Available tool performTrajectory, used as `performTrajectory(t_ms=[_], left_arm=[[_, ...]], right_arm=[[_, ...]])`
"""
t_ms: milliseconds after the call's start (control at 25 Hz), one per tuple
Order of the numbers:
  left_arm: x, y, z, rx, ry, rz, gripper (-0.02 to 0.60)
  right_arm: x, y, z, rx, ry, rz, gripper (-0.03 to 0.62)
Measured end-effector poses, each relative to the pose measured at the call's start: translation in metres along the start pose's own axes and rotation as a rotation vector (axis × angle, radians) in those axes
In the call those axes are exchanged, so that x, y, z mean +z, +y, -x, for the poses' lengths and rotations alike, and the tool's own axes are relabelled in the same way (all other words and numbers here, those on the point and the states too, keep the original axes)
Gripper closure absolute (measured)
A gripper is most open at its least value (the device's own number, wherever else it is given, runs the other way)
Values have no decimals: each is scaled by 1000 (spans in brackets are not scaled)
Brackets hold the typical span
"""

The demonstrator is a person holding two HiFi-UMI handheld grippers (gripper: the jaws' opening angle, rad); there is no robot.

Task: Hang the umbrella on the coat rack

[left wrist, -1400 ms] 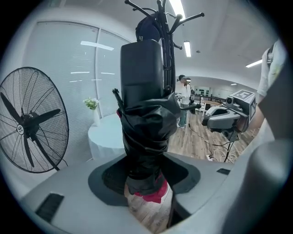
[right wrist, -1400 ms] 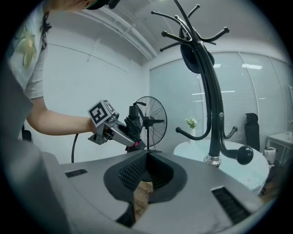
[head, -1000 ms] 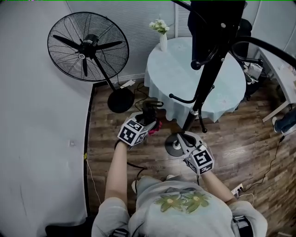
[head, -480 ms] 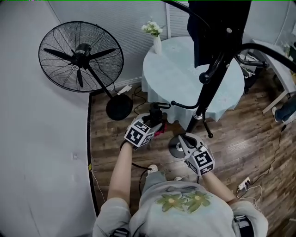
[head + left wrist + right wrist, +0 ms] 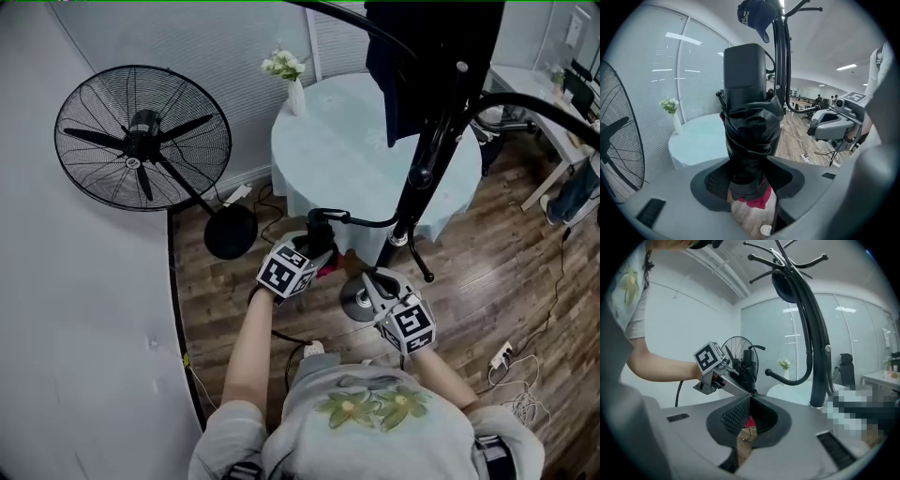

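L gripper (image 5: 315,251): jaws clamped on the folded umbrella (image 5: 752,136), mid-bundle, blocky handle end up, a pink bit showing below the grip. R gripper (image 5: 750,399): jaws pressed together, nothing btwn them.

Umbrella sits left of the coat rack (image 5: 424,164) pole, near side of the round tabletop (image 5: 328,141), just beside the tip of the low hook (image 5: 373,223); touching or not, can't tell.

Handling, my guess: light, compact. Canopy fabric is soft and slick, so it may creep in the jaws if tilted. The handle is stiff and the better place to hold, but straight, no crook. It prob. needs a strap or loop over the hook; none visible.
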State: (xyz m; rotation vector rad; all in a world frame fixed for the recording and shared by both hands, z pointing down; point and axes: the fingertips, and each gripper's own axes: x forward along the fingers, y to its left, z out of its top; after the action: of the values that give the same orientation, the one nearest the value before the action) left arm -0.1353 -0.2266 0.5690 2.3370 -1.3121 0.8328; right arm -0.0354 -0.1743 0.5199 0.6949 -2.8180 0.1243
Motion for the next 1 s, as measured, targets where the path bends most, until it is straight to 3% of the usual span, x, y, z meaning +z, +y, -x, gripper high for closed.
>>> performTrajectory(t_ms=[1000], left_arm=[[-38, 1, -52, -73, 117, -33, 367]], right_arm=[[-4, -11, -5, -107, 12, -31, 591]])
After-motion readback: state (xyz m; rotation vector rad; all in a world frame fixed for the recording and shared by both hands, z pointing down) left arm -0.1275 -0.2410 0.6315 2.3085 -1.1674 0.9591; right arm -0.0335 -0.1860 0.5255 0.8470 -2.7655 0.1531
